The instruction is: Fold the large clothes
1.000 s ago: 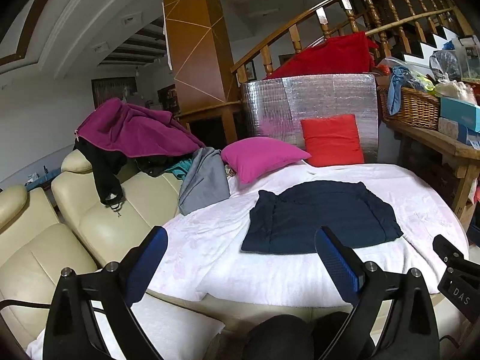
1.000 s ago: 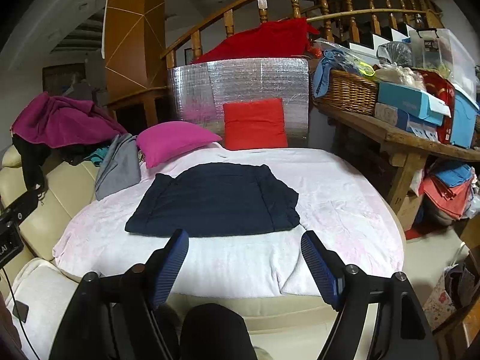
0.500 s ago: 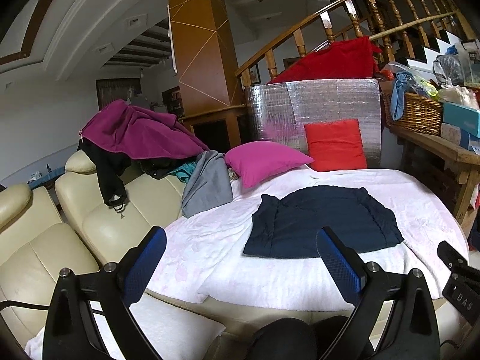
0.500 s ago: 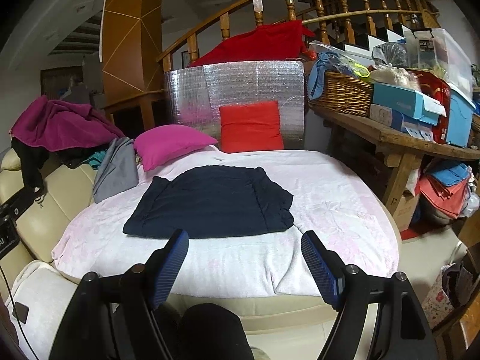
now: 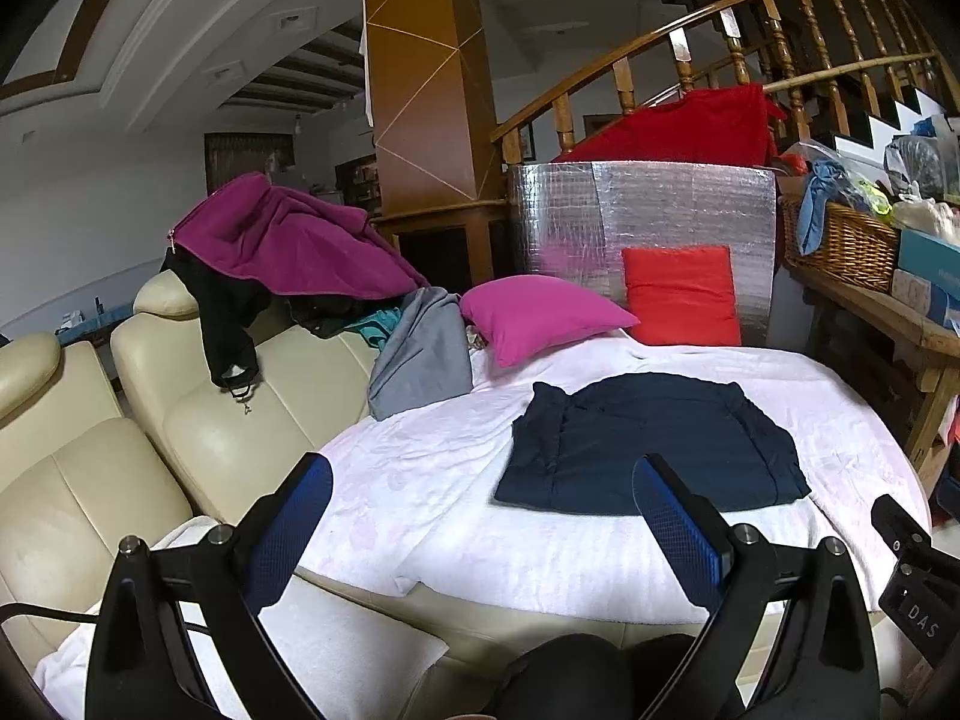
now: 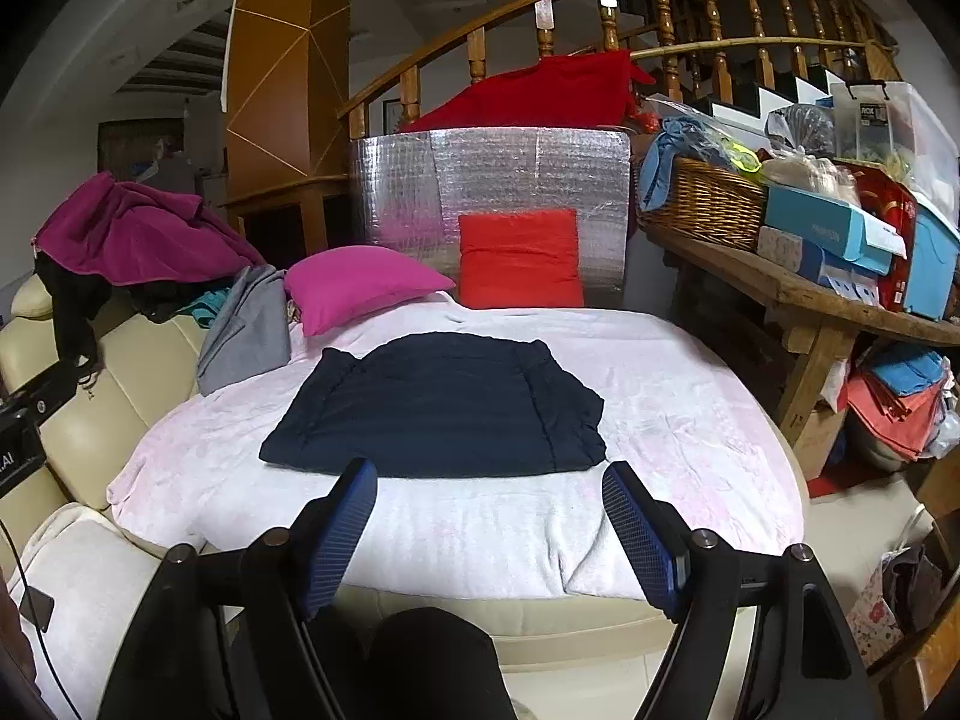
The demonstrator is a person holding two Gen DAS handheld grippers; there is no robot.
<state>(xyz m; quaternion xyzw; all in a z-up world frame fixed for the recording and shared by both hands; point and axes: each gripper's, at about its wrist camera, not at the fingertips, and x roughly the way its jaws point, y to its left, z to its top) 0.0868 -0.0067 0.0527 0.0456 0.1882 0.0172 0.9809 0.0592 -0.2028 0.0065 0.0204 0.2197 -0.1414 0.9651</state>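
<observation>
The navy garment [image 6: 444,405] lies folded flat at mid-frame on the pink-white blanket [image 6: 660,420], below the magenta pillow [image 6: 360,288] and red cushion [image 6: 519,258]. The right gripper [image 6: 489,531] hangs at the bottom edge, jaws wide and empty. The left gripper [image 5: 480,531] hangs likewise, spread wide, holding nothing.

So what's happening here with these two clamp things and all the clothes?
A person holds a two-finger gripper in each hand, folding clothes. A dark navy garment lies folded flat on the pink-covered table. The left gripper and right gripper are both open and empty, short of it. More clothes wait piled on the sofa.
</observation>
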